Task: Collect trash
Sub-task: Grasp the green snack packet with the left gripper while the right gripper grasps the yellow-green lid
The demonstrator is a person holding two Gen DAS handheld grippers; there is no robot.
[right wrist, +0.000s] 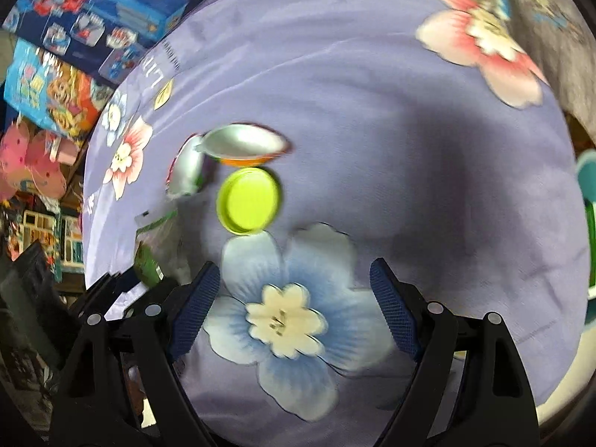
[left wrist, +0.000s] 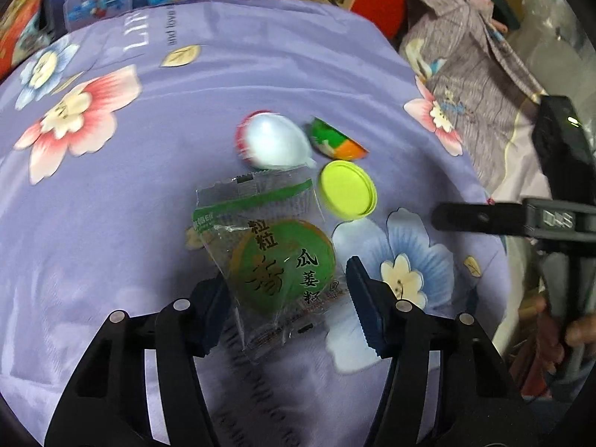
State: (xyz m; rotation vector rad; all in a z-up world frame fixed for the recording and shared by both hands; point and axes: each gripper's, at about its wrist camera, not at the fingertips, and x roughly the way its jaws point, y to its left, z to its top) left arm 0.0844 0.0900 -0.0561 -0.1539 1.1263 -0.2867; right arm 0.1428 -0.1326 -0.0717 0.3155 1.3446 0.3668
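Wrapper (left wrist: 277,260) lay flat on purple cloth (left wrist: 111,205), between left gripper (left wrist: 287,305) pads, not yet pinched. Best: press low, clamp crinkly film fully. Right gripper (right wrist: 294,298) gaped empty near yellow lid (right wrist: 249,201).

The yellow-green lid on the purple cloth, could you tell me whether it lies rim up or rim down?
Rim up: the yellow-green lid shows its raised rim around a recessed inner face.

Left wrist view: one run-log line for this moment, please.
left gripper: astride snack wrapper, contact unclear | right gripper: open, empty | yellow lid: on bedsheet
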